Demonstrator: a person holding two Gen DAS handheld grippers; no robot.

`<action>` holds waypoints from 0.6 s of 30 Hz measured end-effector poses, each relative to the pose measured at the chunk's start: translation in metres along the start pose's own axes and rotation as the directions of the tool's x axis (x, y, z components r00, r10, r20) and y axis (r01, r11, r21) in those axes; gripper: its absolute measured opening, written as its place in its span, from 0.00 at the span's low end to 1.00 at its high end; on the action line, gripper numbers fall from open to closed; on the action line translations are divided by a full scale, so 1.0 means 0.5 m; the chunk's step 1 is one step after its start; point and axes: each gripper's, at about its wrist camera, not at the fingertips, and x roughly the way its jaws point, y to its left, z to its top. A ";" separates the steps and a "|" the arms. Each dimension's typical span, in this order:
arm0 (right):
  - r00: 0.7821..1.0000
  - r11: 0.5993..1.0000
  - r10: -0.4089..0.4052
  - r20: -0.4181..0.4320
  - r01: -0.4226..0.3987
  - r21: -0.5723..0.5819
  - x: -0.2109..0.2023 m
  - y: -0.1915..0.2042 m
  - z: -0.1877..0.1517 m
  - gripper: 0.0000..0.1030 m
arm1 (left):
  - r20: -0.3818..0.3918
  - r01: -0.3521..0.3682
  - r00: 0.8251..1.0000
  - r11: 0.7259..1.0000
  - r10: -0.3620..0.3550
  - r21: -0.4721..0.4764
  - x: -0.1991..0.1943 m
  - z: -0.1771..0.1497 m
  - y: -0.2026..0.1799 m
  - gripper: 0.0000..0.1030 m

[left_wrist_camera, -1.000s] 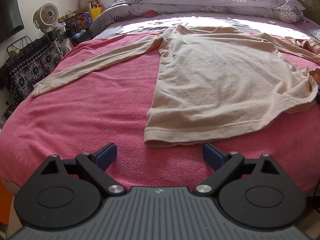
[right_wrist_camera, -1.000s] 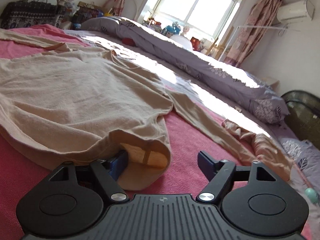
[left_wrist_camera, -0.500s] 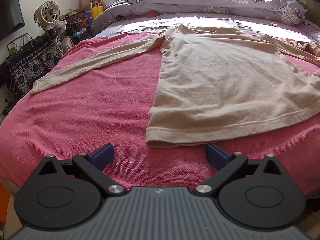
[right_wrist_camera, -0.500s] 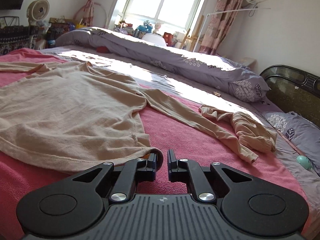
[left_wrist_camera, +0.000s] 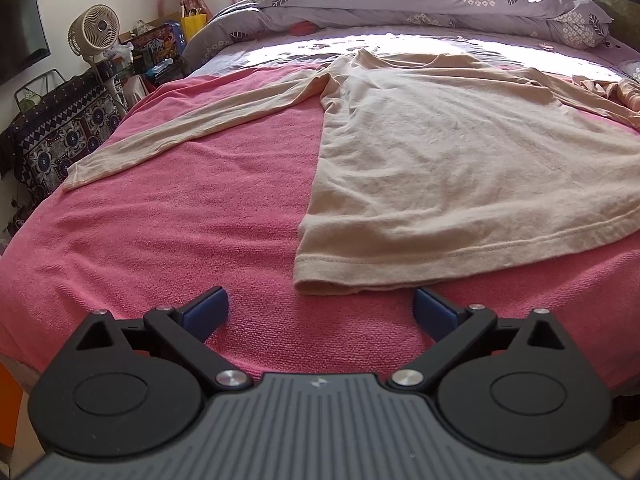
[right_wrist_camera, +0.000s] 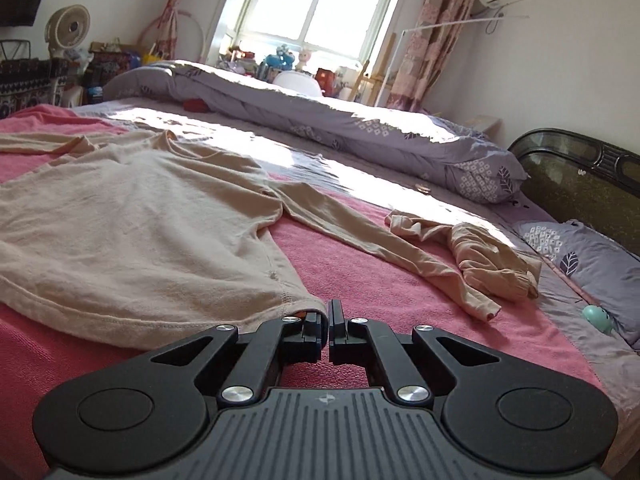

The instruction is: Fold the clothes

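On my left wrist view, a beige long-sleeved shirt (left_wrist_camera: 452, 168) lies flat on the pink blanket (left_wrist_camera: 192, 224), its hem corner just ahead of my fingers and between them, one sleeve stretched away to the left. Far beyond, a grey quilt (left_wrist_camera: 440, 8) runs across the bed, and a fan (left_wrist_camera: 94, 35) stands off to the left by the wall. Nothing blocks the path to the hem. My left gripper (left_wrist_camera: 320, 310) stands spread wide, its 2 blue pads clear of the cloth and holding nothing

On my right wrist view, the shirt (right_wrist_camera: 132, 216) spreads ahead and to the left of the fingers, its other sleeve running off to the right toward a crumpled beige garment (right_wrist_camera: 480, 256). A small teal toy (right_wrist_camera: 596, 316) sits far right. My right gripper (right_wrist_camera: 328, 326) has its jaws drawn together after just closing; the shirt's hem corner meets the left finger, but I cannot tell whether any cloth is pinched
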 end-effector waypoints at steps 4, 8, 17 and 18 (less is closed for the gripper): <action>1.000 0.999 -0.007 0.005 0.007 -0.042 -0.040 0.015 -0.002 0.04 | 0.001 -0.003 1.000 1.000 0.003 0.013 0.000 0.001 -0.001 0.98; 0.987 1.000 0.008 -0.160 -0.008 0.001 0.015 0.018 -0.053 0.04 | 0.009 -0.015 1.000 0.999 0.015 0.033 -0.004 0.001 -0.003 0.98; 0.985 1.000 0.007 -0.175 -0.009 -0.007 0.025 0.022 -0.074 0.07 | 0.109 -0.056 0.993 0.975 0.033 0.217 -0.007 0.015 -0.044 0.98; 0.985 1.000 0.008 -0.175 -0.009 -0.005 0.025 0.021 -0.074 0.07 | 0.112 -0.061 0.993 0.973 0.037 0.220 0.000 0.016 -0.047 0.98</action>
